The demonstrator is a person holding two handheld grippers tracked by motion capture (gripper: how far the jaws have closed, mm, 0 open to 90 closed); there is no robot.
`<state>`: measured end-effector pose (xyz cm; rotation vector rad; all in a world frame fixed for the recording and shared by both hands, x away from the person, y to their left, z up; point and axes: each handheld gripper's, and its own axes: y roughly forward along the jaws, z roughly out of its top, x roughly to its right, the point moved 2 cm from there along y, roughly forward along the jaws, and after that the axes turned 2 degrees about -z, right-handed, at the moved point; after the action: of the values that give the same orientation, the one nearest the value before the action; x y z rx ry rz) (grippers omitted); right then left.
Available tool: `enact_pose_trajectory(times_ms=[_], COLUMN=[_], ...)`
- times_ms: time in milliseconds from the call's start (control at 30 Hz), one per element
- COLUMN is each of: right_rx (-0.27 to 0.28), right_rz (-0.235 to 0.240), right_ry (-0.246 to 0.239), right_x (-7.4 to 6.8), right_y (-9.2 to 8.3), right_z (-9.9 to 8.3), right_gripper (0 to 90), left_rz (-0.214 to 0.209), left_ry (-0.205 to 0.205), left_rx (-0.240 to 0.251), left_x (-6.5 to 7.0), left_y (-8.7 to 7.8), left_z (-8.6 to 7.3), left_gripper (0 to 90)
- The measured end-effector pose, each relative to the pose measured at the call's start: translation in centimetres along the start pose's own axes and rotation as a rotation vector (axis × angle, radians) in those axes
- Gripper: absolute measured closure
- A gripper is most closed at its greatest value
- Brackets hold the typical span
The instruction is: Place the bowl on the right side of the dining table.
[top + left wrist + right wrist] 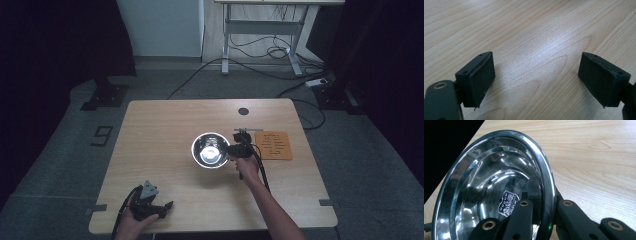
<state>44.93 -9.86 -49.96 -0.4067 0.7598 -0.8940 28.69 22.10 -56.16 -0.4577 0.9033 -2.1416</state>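
Note:
A shiny steel bowl (210, 150) sits near the middle of the wooden table (165, 130). My right gripper (233, 149) is at the bowl's right rim and is shut on it. In the right gripper view one jaw lies inside the bowl (494, 192) and the other outside, with the rim pinched between them (547, 212). My left gripper (162, 210) rests near the table's front left edge, held by a hand. Its jaws stand wide apart over bare wood (536, 77), with nothing between them.
An orange perforated mat (273, 145) lies just right of the bowl. A dark round hole (243, 111) is set in the table's far side. Beyond the table are a desk frame (260, 35) and cables on the floor.

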Motion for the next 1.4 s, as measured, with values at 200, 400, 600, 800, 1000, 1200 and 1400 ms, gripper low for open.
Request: enact_pose_trajectory(times_ms=[200,400,600,800,1000,1200,1400], right_rx=[0.007,0.016,0.025,0.03,0.042,0.054,0.065], right_rz=[-0.014,-0.035,-0.058,-0.078,-0.092,-0.111,-0.134], right_ry=[0.014,0.026,0.041,0.061,0.079,0.088,0.107], right_x=[0.8,1.8,2.9,4.1,5.1,6.0,7.1], right_y=[-0.3,-0.8,-1.3,-1.7,-2.3,-2.8,-3.6], right_z=[0.1,0.3,0.5,0.6,0.8,0.9,1.0], right_gripper=[86.5,86.5,86.5,86.5,86.5,86.5,86.5], left_rz=[0.0,0.0,0.0,0.0,0.0,0.0,0.0], left_ry=[0.0,0.0,0.0,0.0,0.0,0.0,0.001], left_rx=[0.0,0.0,0.0,0.0,0.0,0.0,0.0], left_x=[0.0,0.0,0.0,0.0,0.0,0.0,0.0], left_y=[0.0,0.0,0.0,0.0,0.0,0.0,0.0], left_z=[0.0,0.0,0.0,0.0,0.0,0.0,0.0], left_gripper=[13.5,13.5,13.5,13.6,13.6,13.5,13.5])
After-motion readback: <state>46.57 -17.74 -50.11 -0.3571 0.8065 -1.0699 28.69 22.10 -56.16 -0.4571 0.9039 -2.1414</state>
